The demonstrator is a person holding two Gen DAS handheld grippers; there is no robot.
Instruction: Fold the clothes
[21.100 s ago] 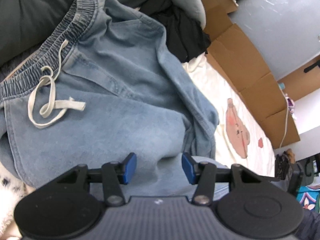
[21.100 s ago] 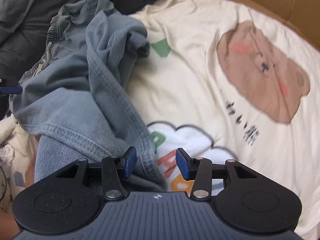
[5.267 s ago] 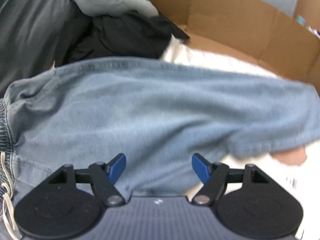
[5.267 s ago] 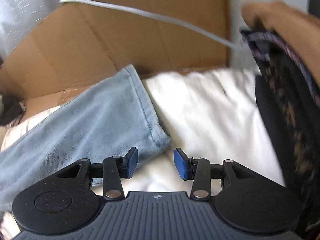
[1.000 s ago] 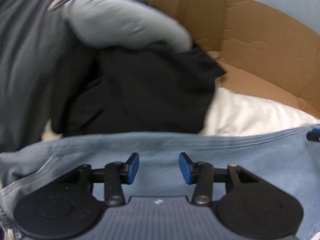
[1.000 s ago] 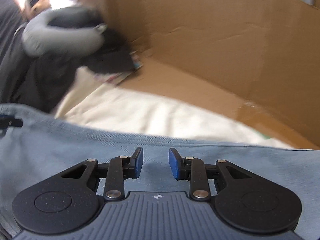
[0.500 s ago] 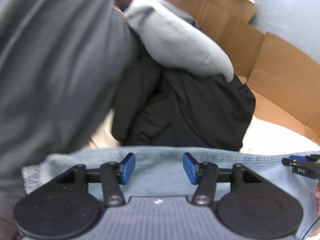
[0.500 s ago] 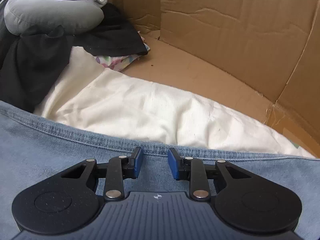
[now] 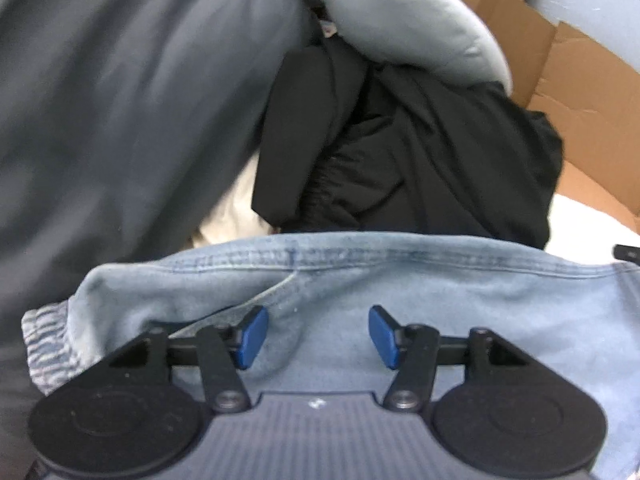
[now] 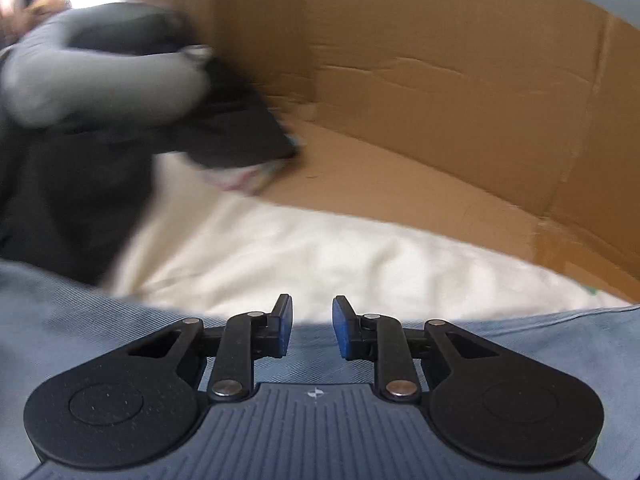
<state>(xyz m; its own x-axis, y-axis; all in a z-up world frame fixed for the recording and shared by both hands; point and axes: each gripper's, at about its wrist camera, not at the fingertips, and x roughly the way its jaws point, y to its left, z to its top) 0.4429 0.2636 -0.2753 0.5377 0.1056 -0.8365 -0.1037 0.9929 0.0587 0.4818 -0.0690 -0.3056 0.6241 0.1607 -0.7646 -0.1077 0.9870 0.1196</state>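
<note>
Light blue denim pants (image 9: 400, 280) lie spread on a cream sheet (image 10: 300, 248). The stitched edge of the pants runs across just beyond my left gripper (image 9: 316, 336). Its jaws are opening, and the denim lies flat under them with a loose fold beside the left pad (image 9: 252, 336). No pad presses on cloth. The elastic waistband (image 9: 44, 344) shows at the lower left. My right gripper (image 10: 313, 328) hovers over the far edge of the pants (image 10: 80, 320). Its jaws are closing with a gap left, and the denim lies below that gap, not pinched.
A black garment (image 9: 400, 160) and a grey neck pillow (image 9: 400, 20) are heaped just beyond the pants. A dark grey blanket (image 9: 120, 100) rises on the left. Cardboard walls (image 10: 440, 100) stand behind the sheet.
The left gripper slid left along the pants edge, bringing the waistband corner into view, and its jaws widened. The right gripper shifted over the pants edge and its jaws narrowed.
</note>
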